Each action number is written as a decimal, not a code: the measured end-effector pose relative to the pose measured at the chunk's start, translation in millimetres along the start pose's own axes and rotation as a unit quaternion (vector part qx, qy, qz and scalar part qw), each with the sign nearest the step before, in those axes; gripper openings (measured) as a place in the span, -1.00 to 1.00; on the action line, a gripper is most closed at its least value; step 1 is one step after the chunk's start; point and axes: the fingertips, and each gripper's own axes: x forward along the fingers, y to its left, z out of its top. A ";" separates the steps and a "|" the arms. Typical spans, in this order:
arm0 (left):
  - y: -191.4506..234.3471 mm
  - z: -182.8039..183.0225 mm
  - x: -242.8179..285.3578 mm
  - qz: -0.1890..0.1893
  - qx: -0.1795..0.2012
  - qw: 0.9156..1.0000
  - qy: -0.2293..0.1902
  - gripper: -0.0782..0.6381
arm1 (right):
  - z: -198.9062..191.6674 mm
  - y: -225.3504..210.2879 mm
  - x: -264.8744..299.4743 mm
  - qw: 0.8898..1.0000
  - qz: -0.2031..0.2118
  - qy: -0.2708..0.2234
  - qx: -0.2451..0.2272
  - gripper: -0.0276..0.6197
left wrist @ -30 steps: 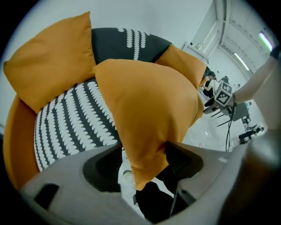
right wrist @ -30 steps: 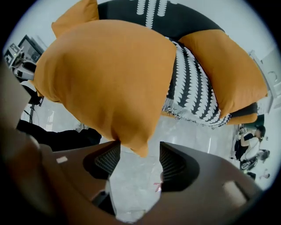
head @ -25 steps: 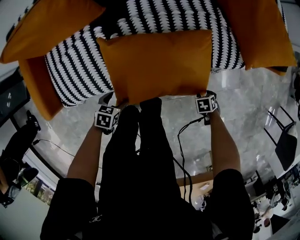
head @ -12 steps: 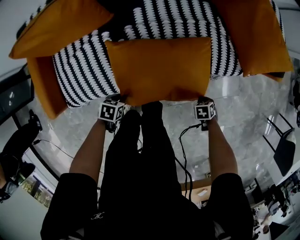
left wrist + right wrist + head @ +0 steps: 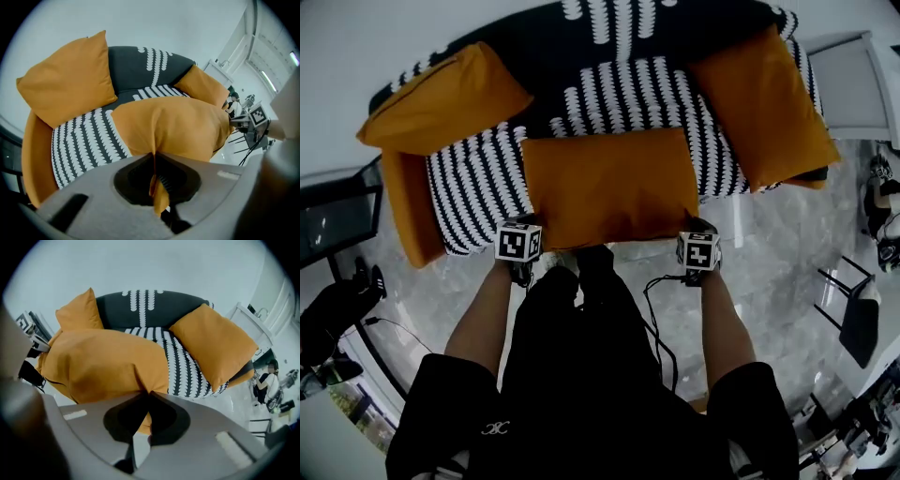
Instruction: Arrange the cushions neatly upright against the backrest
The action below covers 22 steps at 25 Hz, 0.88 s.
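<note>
At the sofa front edge, cushion.

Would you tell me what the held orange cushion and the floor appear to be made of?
The cushion: probably matte woven fabric over soft filling; it puckers into folds where pinched. The floor: looks like polished marble or marble-look tile, with grey veining and glossy reflections.

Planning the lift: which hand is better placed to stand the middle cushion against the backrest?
Neither alone: the left tool and right tool each pinch a near corner of the cushion, so both should probably tip it up toward the backrest together.
</note>
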 end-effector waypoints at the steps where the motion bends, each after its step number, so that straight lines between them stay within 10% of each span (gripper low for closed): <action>1: -2.5 7.2 -7.0 0.002 -0.006 1.000 -0.007 -0.74 | 12.3 -3.8 -8.6 1.000 0.002 -0.015 0.009 -0.87; 22: -21.7 129.2 -106.7 -0.057 -0.022 0.990 -0.124 -0.74 | 173.0 -46.6 -132.1 0.979 -0.026 -0.174 0.103 -0.87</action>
